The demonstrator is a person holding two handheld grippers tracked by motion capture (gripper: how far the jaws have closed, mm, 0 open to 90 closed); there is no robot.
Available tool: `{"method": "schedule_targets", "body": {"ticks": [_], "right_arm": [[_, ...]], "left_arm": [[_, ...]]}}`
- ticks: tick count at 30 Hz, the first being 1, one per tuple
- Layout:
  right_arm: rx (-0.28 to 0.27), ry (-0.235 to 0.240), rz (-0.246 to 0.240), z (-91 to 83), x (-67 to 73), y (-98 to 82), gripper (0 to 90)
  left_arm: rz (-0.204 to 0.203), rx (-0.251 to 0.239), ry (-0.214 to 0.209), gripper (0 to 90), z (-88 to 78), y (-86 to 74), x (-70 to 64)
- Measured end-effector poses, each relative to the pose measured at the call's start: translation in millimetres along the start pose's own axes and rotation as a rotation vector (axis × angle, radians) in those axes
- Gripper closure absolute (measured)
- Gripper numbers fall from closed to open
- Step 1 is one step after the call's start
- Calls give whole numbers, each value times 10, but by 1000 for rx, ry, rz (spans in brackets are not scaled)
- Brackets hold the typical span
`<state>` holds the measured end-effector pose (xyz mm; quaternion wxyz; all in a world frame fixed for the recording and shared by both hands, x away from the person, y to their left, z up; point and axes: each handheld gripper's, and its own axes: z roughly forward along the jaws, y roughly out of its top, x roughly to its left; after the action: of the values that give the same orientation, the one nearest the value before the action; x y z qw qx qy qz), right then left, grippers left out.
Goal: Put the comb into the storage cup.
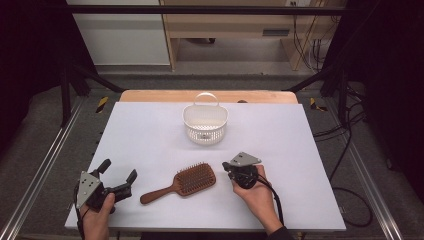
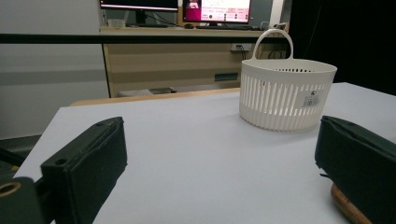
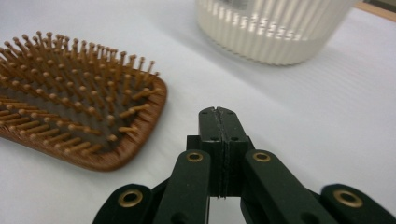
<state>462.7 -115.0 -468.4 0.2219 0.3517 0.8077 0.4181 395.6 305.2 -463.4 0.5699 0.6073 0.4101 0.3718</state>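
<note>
High view has the wooden hairbrush (image 1: 181, 181) lying bristles-up on the white table (image 1: 150, 135) between both hands, left gripper (image 1: 118, 177) spread wide and empty, right gripper (image 1: 226, 166) pressed together on nothing just beside the brush head, white basket (image 1: 205, 123) farther back.

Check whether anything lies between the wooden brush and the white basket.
Nothing visible does: bare white table separates the brown wooden paddle hairbrush from the white slotted plastic basket. The shut right claw sits beside the brush.
</note>
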Motion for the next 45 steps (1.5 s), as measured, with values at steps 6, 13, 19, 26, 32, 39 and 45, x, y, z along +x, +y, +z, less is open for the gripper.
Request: {"method": "schedule_targets", "body": {"ticks": [6,13,19,26,32,39,45], "right_arm": [[-32,-38,51,-196,-163,-140,876],[-84,-109,114,-449,-314,-360,627],[-230,-146,145,-684,-434,-457,333],[-301,-215,142,-798,-605,-500,120],[-348,-183,169,-870,-693,-562,90],[-349,-168,162,-835,-678,-579,86],[-351,-168,164,-837,-678,-588,85]], "left_arm": [[-2,7,0,22,-1,-3,5],[21,27,26,20,-4,-8,23],[17,61,20,11,26,12,-17],[78,137,-61,15,125,120,-165],[166,259,-153,23,217,192,-370],[196,368,-228,24,229,243,-463],[243,511,-278,23,263,267,-518]]}}
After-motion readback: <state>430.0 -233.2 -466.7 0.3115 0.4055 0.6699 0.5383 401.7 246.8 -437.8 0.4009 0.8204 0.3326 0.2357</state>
